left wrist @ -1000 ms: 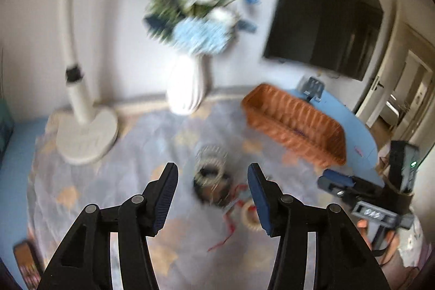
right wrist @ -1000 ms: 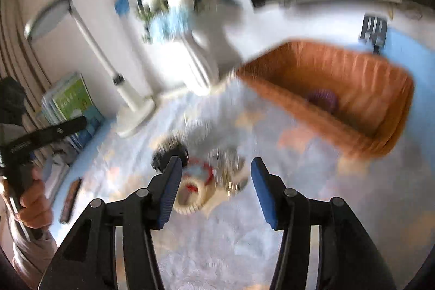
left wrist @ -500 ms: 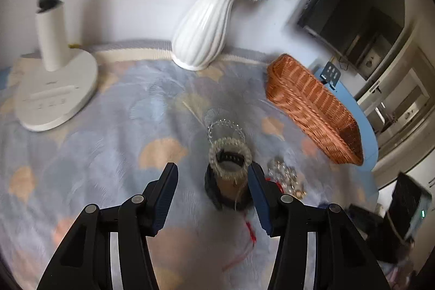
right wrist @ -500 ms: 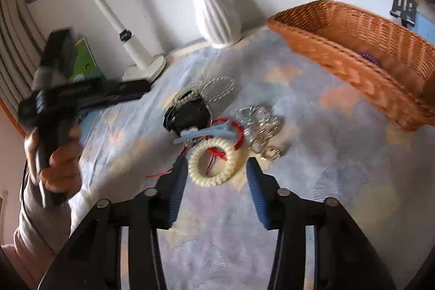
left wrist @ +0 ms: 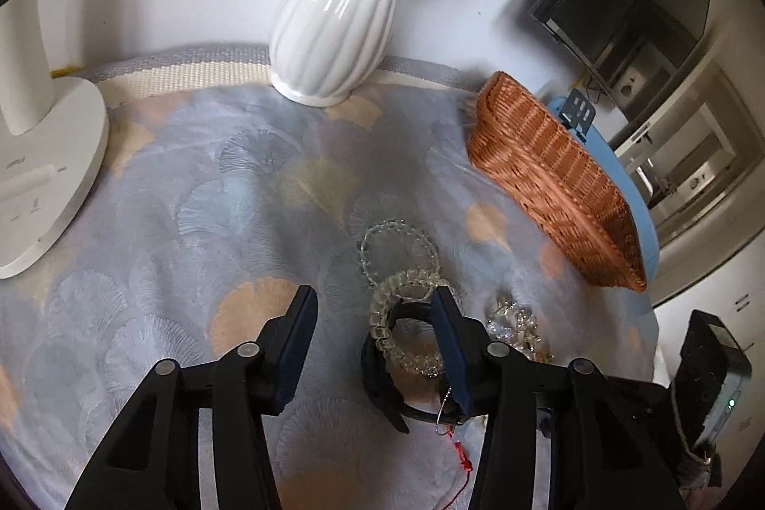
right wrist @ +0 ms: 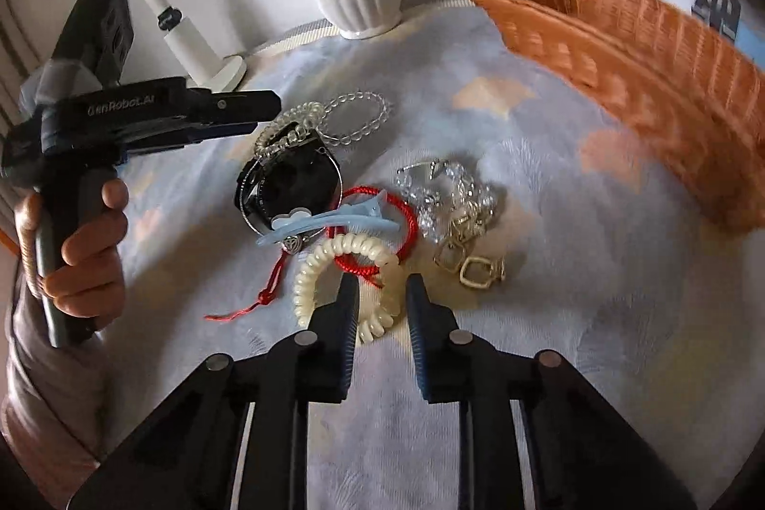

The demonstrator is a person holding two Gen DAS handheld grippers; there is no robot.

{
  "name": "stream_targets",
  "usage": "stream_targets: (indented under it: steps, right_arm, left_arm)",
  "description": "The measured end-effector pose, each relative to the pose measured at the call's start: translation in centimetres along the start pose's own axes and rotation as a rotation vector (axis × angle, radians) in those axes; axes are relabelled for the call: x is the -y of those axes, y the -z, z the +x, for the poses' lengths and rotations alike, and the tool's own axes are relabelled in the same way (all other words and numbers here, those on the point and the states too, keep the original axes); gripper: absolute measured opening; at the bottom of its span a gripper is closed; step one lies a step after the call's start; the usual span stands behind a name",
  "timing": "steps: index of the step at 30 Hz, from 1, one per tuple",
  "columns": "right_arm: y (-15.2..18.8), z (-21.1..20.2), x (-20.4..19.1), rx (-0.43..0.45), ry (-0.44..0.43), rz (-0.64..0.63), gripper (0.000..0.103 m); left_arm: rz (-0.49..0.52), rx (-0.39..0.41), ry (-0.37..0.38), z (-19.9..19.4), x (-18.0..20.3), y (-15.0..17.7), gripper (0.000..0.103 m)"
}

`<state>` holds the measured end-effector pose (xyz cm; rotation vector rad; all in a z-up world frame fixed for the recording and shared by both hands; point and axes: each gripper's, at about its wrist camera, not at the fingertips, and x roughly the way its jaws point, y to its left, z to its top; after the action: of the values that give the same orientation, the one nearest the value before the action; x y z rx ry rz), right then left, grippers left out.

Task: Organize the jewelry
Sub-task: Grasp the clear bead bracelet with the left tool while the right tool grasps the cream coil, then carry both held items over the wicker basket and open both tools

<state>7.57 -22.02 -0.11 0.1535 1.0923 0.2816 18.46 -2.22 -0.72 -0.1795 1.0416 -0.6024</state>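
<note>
A pile of jewelry lies on the patterned cloth. In the right wrist view I see a cream spiral hair tie (right wrist: 334,252), a red cord bracelet (right wrist: 406,213), a blue hair clip (right wrist: 330,221), a black watch (right wrist: 291,185), a clear bead bracelet (right wrist: 363,118) and silver and gold chains (right wrist: 459,218). My right gripper (right wrist: 381,287) straddles the near edge of the cream spiral tie, jaws partly closed around it. My left gripper (left wrist: 373,304) is open, low over a clear spiral tie (left wrist: 406,319) and the black watch (left wrist: 382,376); it also shows from the side in the right wrist view (right wrist: 248,111).
A wicker basket (right wrist: 645,46) stands to the right of the pile and also shows in the left wrist view (left wrist: 550,185). A white ribbed vase (left wrist: 334,22) with blue flowers stands at the back. A white lamp base (left wrist: 38,175) sits at the left.
Both grippers have dropped down and moved in on the pile. The right jaws have narrowed around the cream spiral tie. The left gripper stays open.
</note>
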Motion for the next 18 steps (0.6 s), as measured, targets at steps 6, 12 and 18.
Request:
stream_targets:
  steps: [6, 12, 18]
  right_arm:
    - [0.3, 0.0, -0.1, 0.025, 0.031, -0.024, 0.014]
    - [0.8, -1.6, 0.7, 0.046, -0.012, -0.006, 0.014]
    - [0.9, -5.6, 2.3, 0.114, -0.063, 0.042, 0.014]
  left_arm:
    - [0.018, -0.022, -0.018, 0.9, 0.5, 0.0, 0.03]
    - [0.032, 0.022, -0.023, -0.2, 1.5, 0.3, 0.01]
    - [0.057, 0.099, 0.024, -4.3, 3.7, 0.5, 0.01]
